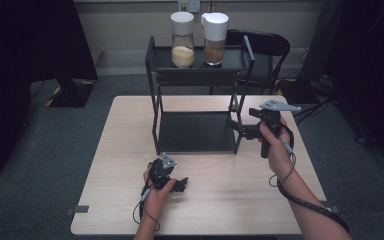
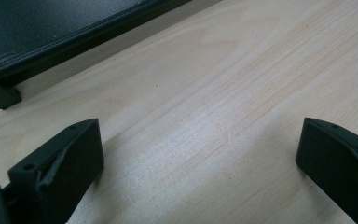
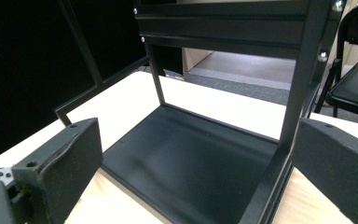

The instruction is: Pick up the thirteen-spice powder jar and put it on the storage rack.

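Black metal two-tier rack (image 1: 196, 131): stands on the pale wooden surface (image 1: 130, 150), toward its far side; the high view takes in both tiers, the right tool's view (image 3: 186, 163) looks across the bare lower tray from one end.
Left tool (image 1: 179, 185): lies low on the surface near the front edge, well apart from the rack; its own view shows the jaws wide with bare wood grain between them and one corner of the rack's base (image 2: 51, 32) at upper left.
Right tool (image 1: 239, 128): held just beside the rack's right front post; jaws wide, gripping nothing.
Two clear glass jars with white lids: stand side by side on the top tier in the high view; the left jar (image 1: 182, 40) holds a pale yellow fill, the right jar (image 1: 214, 37) a browner one, each under half full.
Cut off or unclear: what the fills are cannot be told.
Black folding chair (image 1: 262, 47): behind the rack, partly hidden by it.
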`<state>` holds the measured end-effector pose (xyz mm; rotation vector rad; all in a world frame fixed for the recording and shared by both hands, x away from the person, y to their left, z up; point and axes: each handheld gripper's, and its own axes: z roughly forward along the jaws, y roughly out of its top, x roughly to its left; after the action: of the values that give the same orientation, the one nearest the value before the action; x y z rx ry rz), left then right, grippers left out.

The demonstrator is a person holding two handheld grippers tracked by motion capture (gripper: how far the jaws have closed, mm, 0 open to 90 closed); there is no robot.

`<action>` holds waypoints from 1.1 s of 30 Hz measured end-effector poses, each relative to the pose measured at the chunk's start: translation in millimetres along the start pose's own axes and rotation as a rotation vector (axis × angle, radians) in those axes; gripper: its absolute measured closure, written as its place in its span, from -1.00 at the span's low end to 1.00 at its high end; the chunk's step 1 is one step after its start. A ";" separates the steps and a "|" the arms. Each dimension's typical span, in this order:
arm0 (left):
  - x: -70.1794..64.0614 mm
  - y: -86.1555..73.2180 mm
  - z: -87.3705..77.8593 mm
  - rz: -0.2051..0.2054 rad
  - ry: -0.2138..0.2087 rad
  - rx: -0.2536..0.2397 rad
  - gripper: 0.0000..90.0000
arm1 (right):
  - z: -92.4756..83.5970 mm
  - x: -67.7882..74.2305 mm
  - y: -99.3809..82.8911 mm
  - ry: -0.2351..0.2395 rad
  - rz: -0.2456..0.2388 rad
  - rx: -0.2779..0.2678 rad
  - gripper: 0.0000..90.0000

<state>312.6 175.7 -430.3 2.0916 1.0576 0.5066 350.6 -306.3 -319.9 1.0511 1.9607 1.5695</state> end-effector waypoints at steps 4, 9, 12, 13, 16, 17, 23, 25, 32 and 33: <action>0.0 0.0 0.0 0.000 0.000 0.000 -1.00 | -2.3 -3.1 -9.4 -0.007 0.008 0.003 -0.98; 0.0 0.0 0.0 0.000 0.000 0.000 -1.00 | -5.1 -6.3 -21.1 -0.011 0.015 0.012 -0.98; 0.0 0.1 0.0 0.000 0.000 0.000 -1.00 | -6.5 -7.4 -28.2 -0.014 0.016 0.020 -0.98; 0.0 0.1 0.0 0.000 0.000 0.000 -1.00 | -7.2 -8.3 -32.2 -0.012 0.019 0.021 -0.98; 0.0 0.0 0.0 0.000 0.000 0.000 -1.00 | -8.5 -9.3 -41.2 -0.013 0.016 0.032 -0.98; 0.0 0.1 0.0 0.000 0.000 0.000 -1.00 | -8.9 -9.2 -44.4 -0.015 0.013 0.038 -0.98; 0.0 0.1 0.0 0.000 0.000 0.000 -1.00 | -9.8 -12.5 -68.5 -0.018 0.009 0.080 -0.98; 0.1 0.1 0.0 0.000 0.000 0.000 -1.00 | -9.7 -13.1 -77.2 -0.029 0.003 0.101 -0.98; 0.1 0.2 -0.1 0.000 -0.001 0.001 -1.00 | -13.7 -20.3 -103.7 -0.049 0.005 0.146 -0.98; 0.0 0.2 -0.2 -0.001 0.000 0.001 -1.00 | -14.7 -20.0 -105.8 -0.056 -0.004 0.156 -0.98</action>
<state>312.6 175.7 -430.1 2.0924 1.0585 0.5056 321.1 -339.3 -419.1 1.1381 2.0722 1.3873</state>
